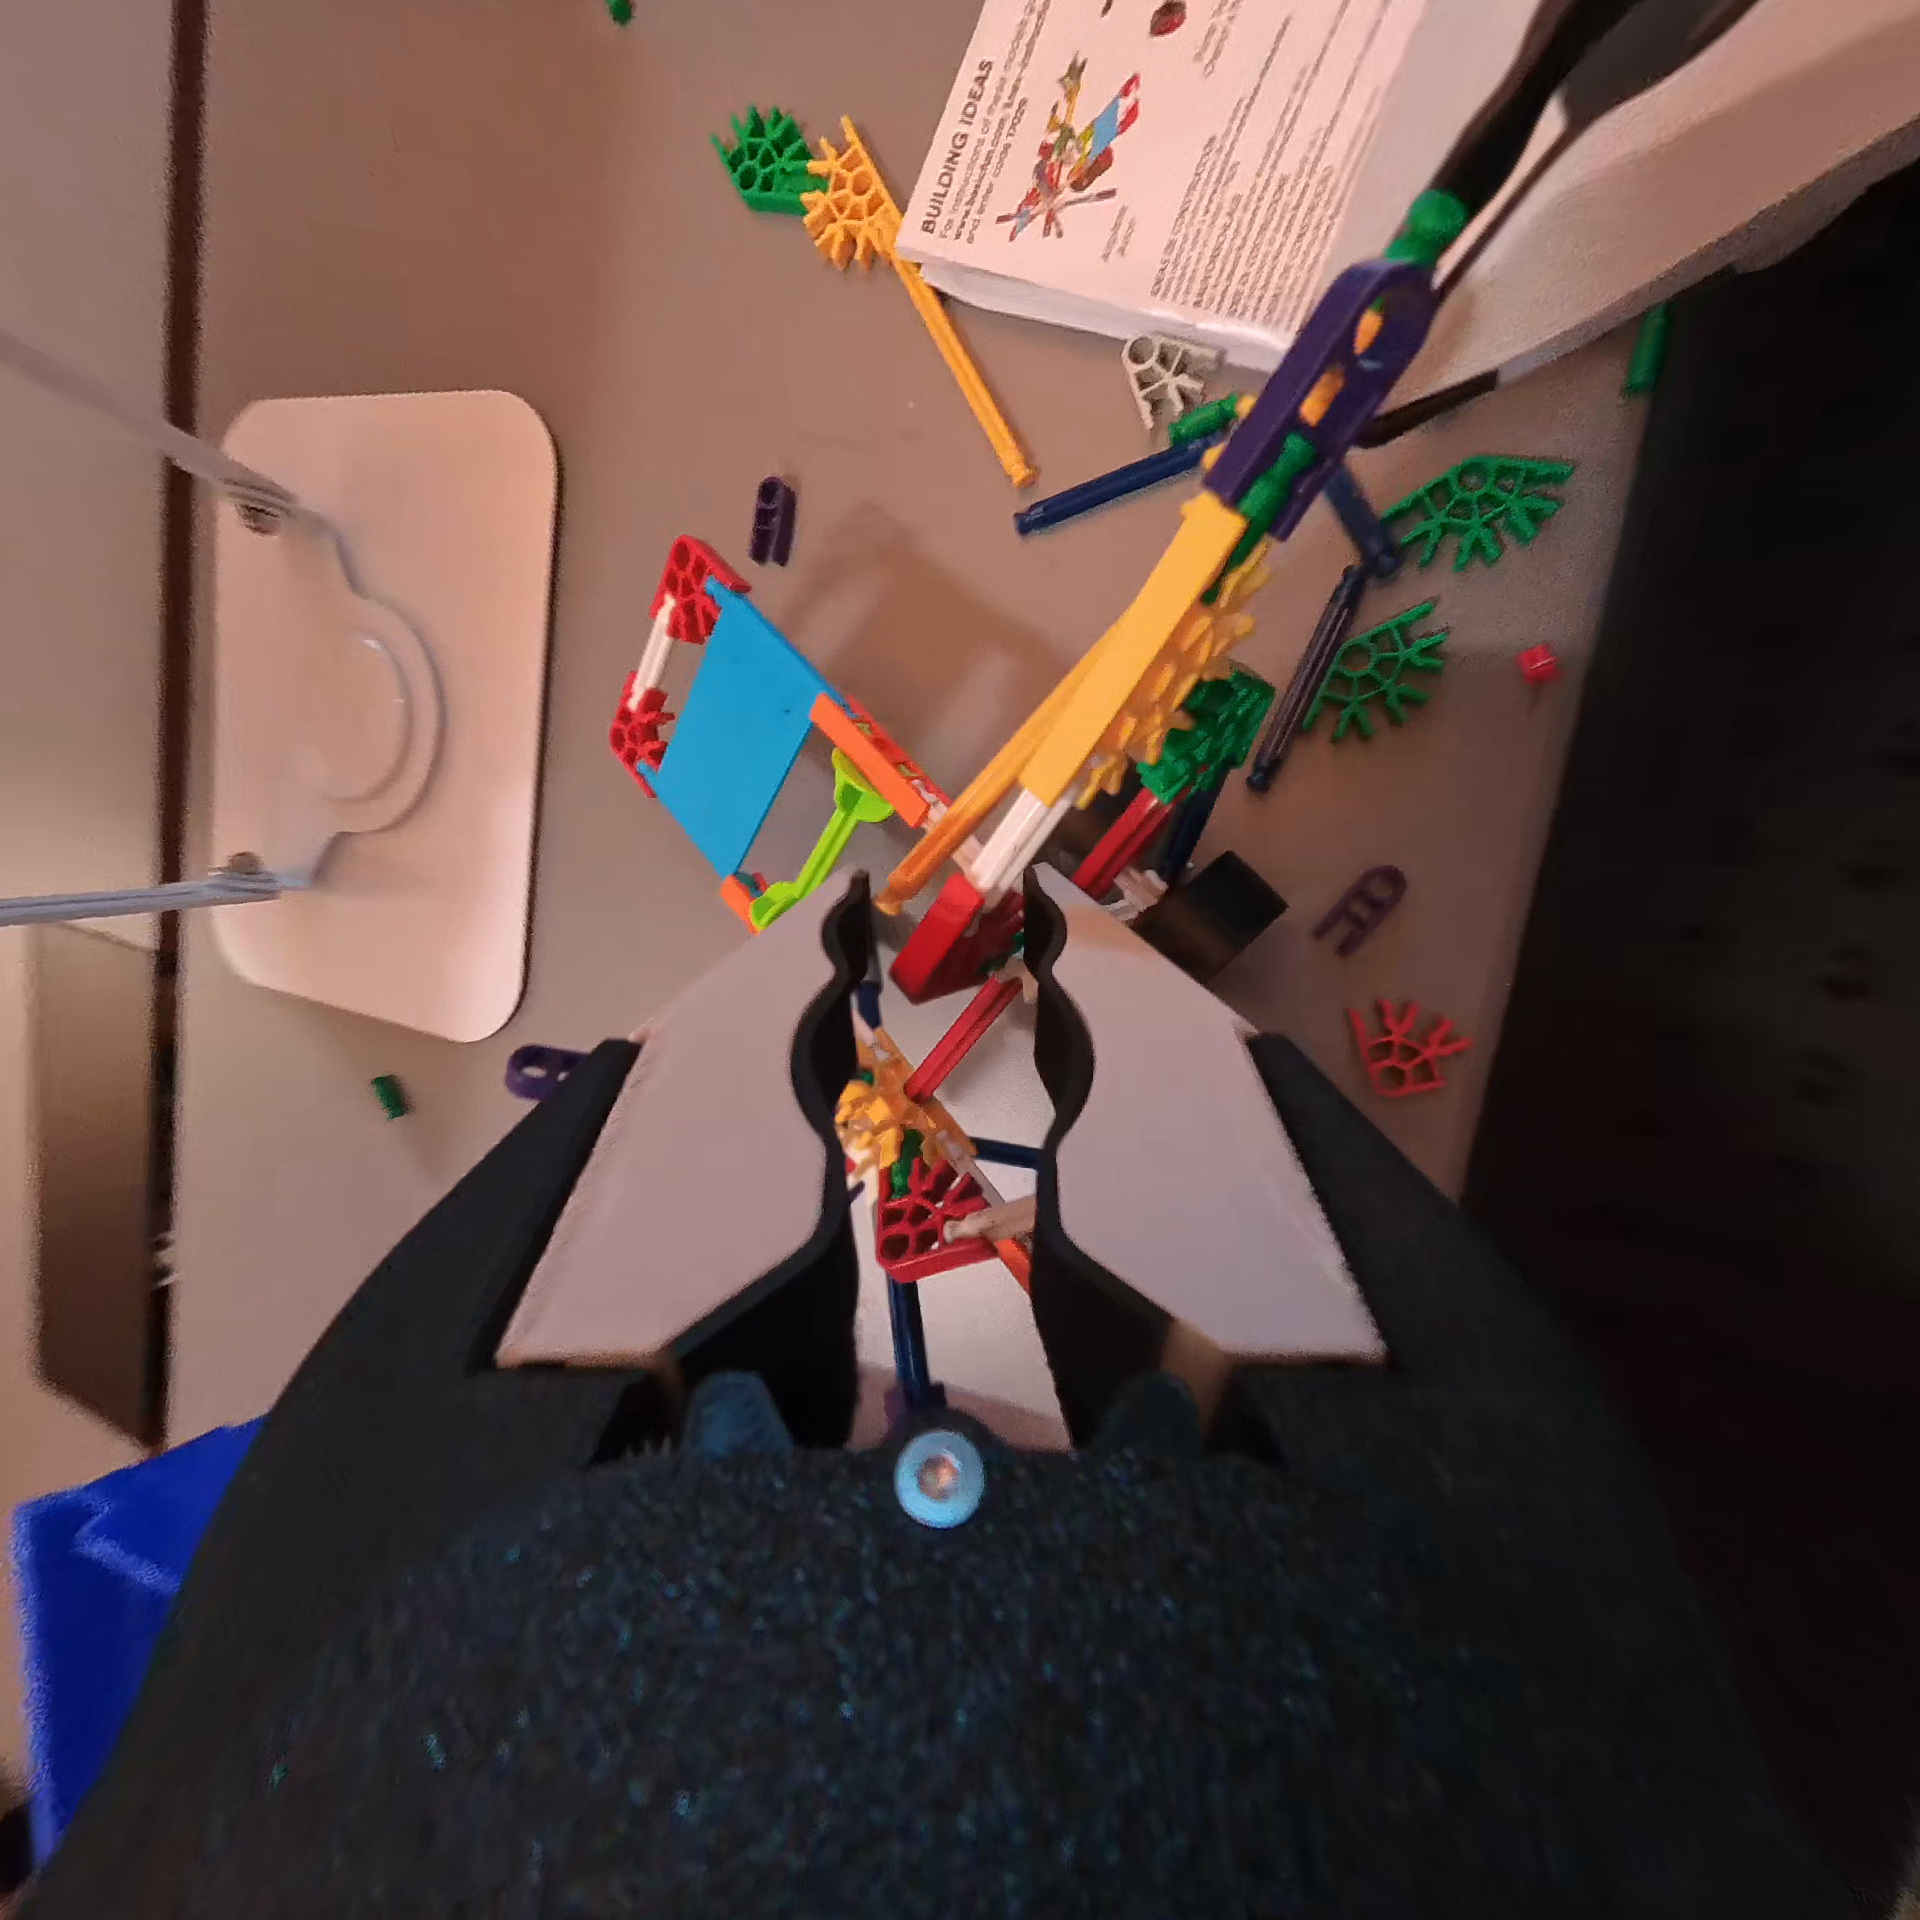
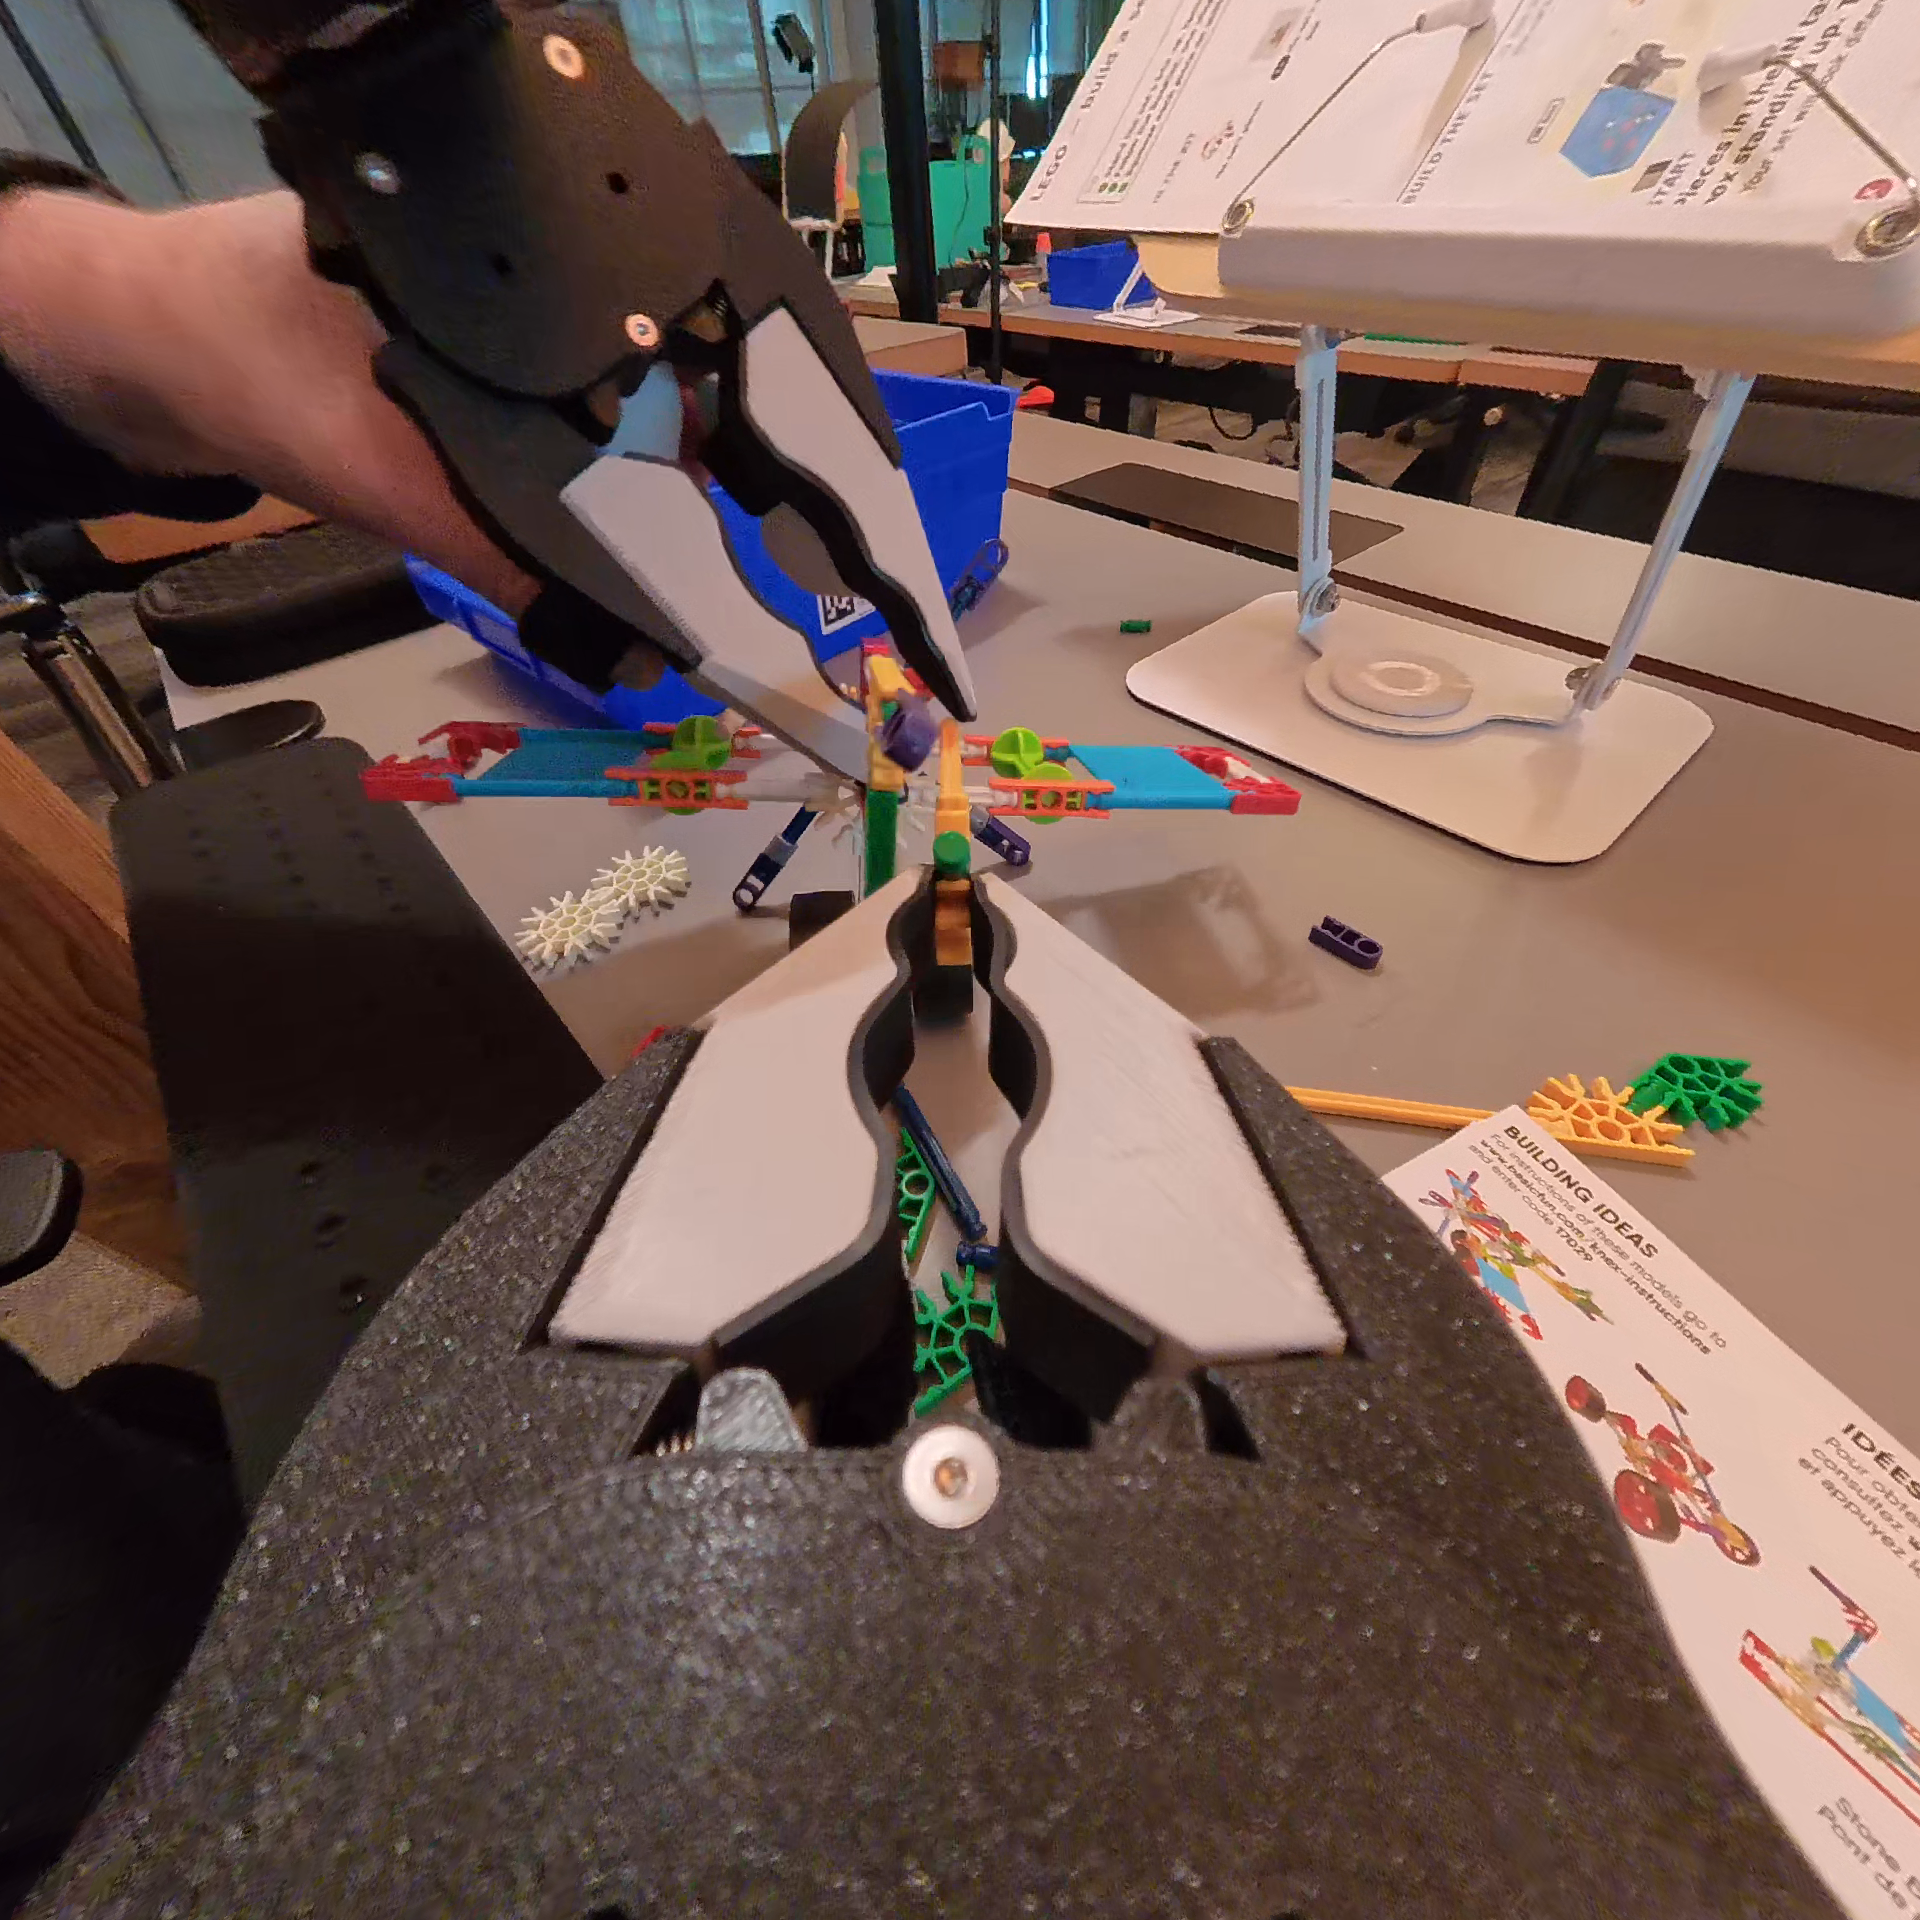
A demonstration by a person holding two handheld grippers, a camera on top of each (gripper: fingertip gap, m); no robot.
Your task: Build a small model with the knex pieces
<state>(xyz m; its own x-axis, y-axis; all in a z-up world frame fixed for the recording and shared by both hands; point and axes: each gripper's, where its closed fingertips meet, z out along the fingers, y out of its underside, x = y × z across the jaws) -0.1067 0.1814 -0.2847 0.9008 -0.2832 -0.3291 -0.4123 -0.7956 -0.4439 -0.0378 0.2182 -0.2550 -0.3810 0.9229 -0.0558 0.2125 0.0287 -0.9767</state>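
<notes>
Table [image 2: 1558, 966]: grey top beneath both grippers, strewn with loose rods and connectors.
Document stand [image 2: 1434, 717]: white, well beyond the right jaws and to their right.
Leaflet [image 2: 1683, 1455]: printed sheet lying right of the right jaws.
Blue bin [image 2: 956, 468]: behind the left gripper.
Model [image 2: 883, 779]: rod-and-connector build with blue panels, straight ahead of the right jaws and under the left ones. It looks light, springy and easily pulled apart; stiff hubs and rod ends seem the safest holds.
Left gripper [image 2: 920, 732]: jaws narrow, tips at a purple connector [image 2: 902, 736] on top of the model; a firm pinch cannot be told.
Right gripper [image 2: 948, 902]: jaws narrow, closed on an orange-and-green rod [image 2: 950, 914] sticking out of the model.
</notes>
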